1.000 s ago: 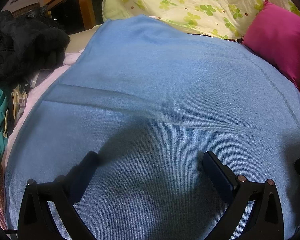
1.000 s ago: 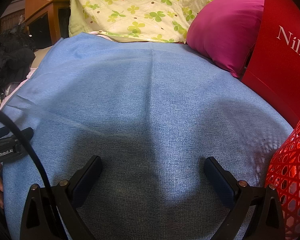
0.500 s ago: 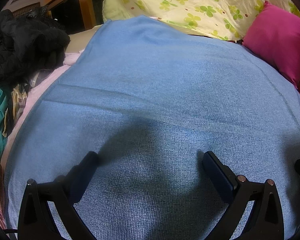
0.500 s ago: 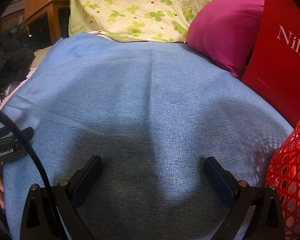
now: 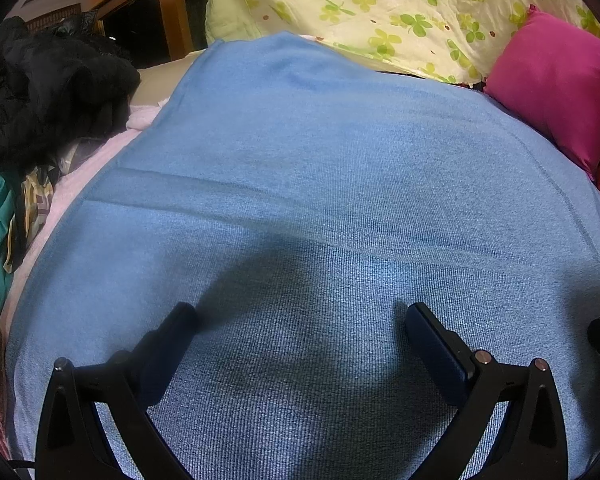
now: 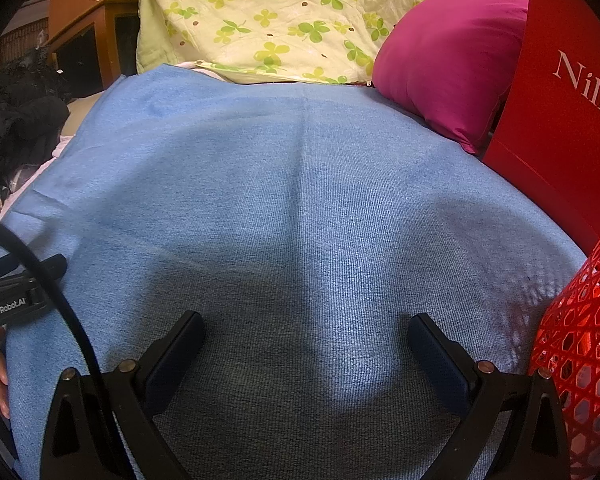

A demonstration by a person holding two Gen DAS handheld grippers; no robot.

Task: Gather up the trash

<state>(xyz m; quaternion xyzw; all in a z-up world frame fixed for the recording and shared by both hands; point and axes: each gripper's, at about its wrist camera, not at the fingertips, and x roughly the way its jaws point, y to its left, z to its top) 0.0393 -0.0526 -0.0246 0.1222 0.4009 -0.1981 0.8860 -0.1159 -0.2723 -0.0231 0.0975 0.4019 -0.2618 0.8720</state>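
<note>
- Trash: none identifiable on the blue blanket (image 5: 320, 160) in either wrist view. Red mesh basket (image 6: 580, 340) sits at the blanket's right edge; something pale and something shiny show through its lattice, too unclear to name.
- Left gripper (image 5: 300, 316): jaws spread wide, nothing between them, hanging over the near part of the blanket. Whether the fingertips touch the fabric, can't tell.
- Right gripper (image 6: 306, 322): jaws also spread wide, nothing held, over the same blanket and just left of the basket.
- In the right wrist view the left gripper's body shows at the left edge with "GenRobot.AI" lettering; a black cable (image 6: 60, 300) arcs in front of it. Fingertips of a person's hand (image 6: 2, 380) peek in at the lower left edge.
- Red box (image 6: 560, 100) with white lettering starting "Nilri" stands upright behind the basket, touching the magenta pillow (image 6: 448, 64).
- Yellow-green clover-print quilt (image 5: 380, 12) lies across the far end of the blanket, with the pillow to its right.
- Left side: black garment pile (image 5: 40, 92), teal and patterned clothes below it, pink sheet (image 5: 72, 192) under the blanket's edge.
- Wooden cabinet (image 5: 140, 4) in the far left background.
</note>
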